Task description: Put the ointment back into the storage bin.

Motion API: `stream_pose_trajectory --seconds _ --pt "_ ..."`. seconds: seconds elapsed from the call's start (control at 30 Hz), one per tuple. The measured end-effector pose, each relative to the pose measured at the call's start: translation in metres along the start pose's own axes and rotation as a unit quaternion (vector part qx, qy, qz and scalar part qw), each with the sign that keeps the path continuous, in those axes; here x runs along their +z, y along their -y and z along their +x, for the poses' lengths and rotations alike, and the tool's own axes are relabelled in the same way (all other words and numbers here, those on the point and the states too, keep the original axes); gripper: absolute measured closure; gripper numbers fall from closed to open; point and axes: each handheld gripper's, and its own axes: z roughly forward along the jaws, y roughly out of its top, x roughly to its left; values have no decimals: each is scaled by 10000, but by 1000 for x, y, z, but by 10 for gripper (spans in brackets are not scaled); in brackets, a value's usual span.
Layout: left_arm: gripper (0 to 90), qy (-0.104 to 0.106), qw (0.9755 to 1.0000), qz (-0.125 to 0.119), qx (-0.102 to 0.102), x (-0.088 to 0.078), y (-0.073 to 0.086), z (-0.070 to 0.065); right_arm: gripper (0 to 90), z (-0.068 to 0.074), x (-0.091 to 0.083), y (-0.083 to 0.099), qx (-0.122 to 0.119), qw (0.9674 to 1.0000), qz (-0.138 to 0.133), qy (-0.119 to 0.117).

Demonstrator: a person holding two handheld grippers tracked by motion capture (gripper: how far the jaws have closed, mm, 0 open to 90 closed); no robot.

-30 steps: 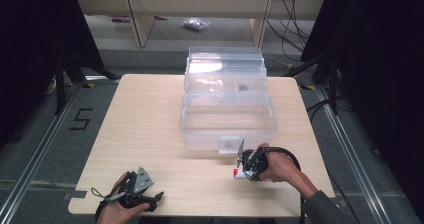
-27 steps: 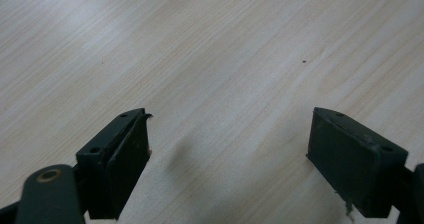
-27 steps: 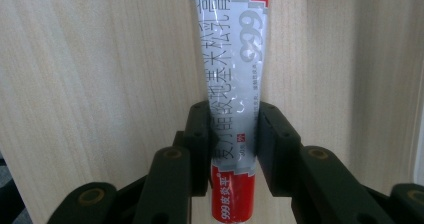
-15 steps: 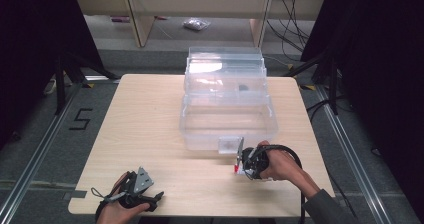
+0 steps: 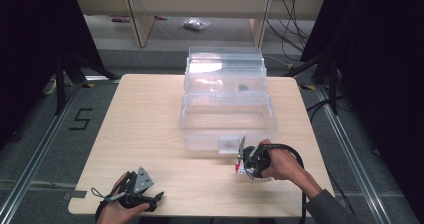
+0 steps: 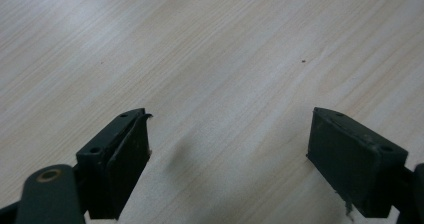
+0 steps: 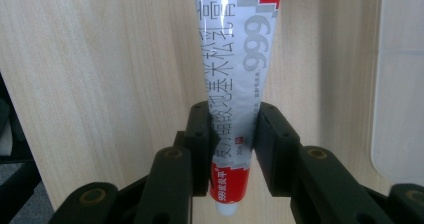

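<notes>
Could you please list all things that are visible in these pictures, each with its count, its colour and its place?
tube: one, silver and red with printed characters and "999", clamped between the jaws of the right gripper, in front of the box
storage box: one, clear plastic, stepped in tiers, at the middle of the table toward its far edge, with a small dark thing inside that is too small to tell
table: one, light wood
bag: one, small and clear, on the floor beyond the table
number 5: one, black, on the floor left of the table
left gripper: one, black, jaws open over bare wood, near the table's front left corner
right gripper: one, black, shut on the tube
</notes>
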Motion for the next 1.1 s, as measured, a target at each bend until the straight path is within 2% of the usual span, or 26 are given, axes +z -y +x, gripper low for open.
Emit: stream_pose_trajectory --seconds 0.03,0.07,0.1,0.13,0.17,0.2,0.27,0.3,0.33,0.4,0.43,0.47,0.5,0.53,0.57,0.6,0.63,0.67,0.7,0.73,0.77,0.8,0.93,0.97,1.0,1.1 --pt "164 5 10000 -14 -24 0 0 0 702 0 0 1 -10 10000 -38 26" --pt "164 -1 10000 4 12 1 0 0 702 2 -3 1 116 9999 33 -2" --pt "164 10 10000 5 19 1 0 0 702 1 -3 1 56 10000 3 30" --pt "164 7 10000 4 18 1 0 0 702 3 -6 1 229 9997 70 3" --pt "164 2 10000 2 2 0 0 0 702 1 -6 1 35 10000 -39 26" --pt "164 -14 10000 3 -22 0 0 0 702 2 -10 2 169 9999 5 -8" --pt "164 -99 9999 27 36 0 0 0 702 0 -10 3 66 10000 -33 36" --pt "164 -95 9999 31 79 0 -1 0 702 2 -13 3 176 9998 3 -2" --pt "164 -97 9999 29 65 0 0 0 701 0 -14 3 86 9999 -62 -6" --pt "164 -95 9999 29 62 0 0 0 702 1 -19 4 233 9997 21 -10" --pt "164 -101 9999 29 65 0 0 0 701 -3 -19 5 -110 9999 -90 46" --pt "164 -96 9999 28 64 0 0 0 702 -1 -21 5 170 9999 -15 -20" --pt "164 -92 9999 25 59 0 -1 0 702 0 -24 5 237 9997 3 -19" --pt "164 -105 9999 28 62 0 0 0 702 -2 -24 6 117 9999 -54 10" --pt "164 -89 9999 28 63 0 0 0 702 -2 -27 6 255 9997 -31 -62" --pt "164 -90 9999 23 54 0 0 0 702 -2 -29 6 252 9997 -2 4" --pt "164 -87 9999 24 53 0 0 0 702 -5 -29 7 48 9999 -85 31" --pt "164 -90 9999 26 56 0 0 0 702 -4 -34 6 219 9998 -20 -16" --pt "164 -90 9999 26 56 0 0 0 702 -4 -34 6 219 9998 -20 -16" --pt "164 -82 9999 23 54 0 0 0 702 -7 -34 7 17 10000 -77 -18" --pt "164 -85 9999 22 53 0 0 0 702 -6 -37 7 195 9998 -53 -39" --pt "164 -86 9999 22 54 0 0 0 702 -6 -39 6 248 9997 -32 -38" --pt "164 -82 9999 22 55 0 0 1 702 -11 -44 8 124 9998 -102 -67" --pt "164 -86 9999 19 55 0 0 1 701 -10 -48 7 264 9996 -72 -81" --pt "164 -70 10000 12 44 0 0 1 701 -12 -49 7 161 9998 -88 -108" --pt "164 -33 10000 5 31 -1 0 0 701 -13 -55 9 259 9996 -106 -39"
